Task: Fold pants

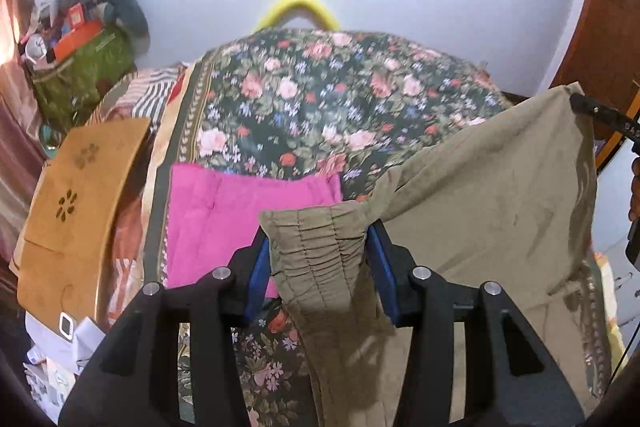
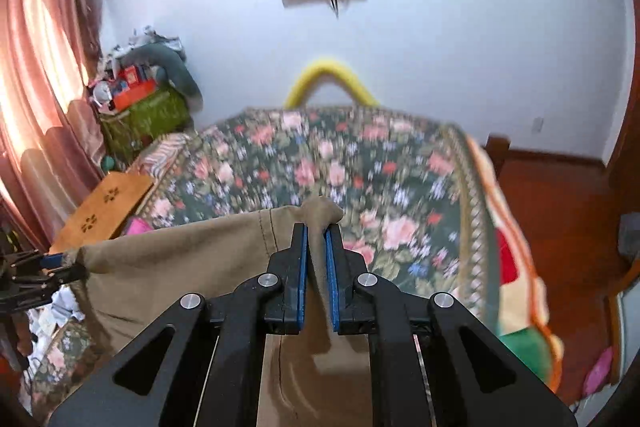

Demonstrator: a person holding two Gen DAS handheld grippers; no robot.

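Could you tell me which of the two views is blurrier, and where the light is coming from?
Right wrist view: the floral bedspread is smeared by motion blur, while the right gripper stays sharp on the khaki pants; daylight glows through the pink curtain. Left wrist view: sharper overall, the left gripper crisp, light even; both show fisheye curving with dark corners.

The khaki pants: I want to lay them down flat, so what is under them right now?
Under the lifted khaki pants lies the floral bedspread, with a pink garment partly beneath their gathered waistband. Whatever lies directly below the hanging fabric is covered.
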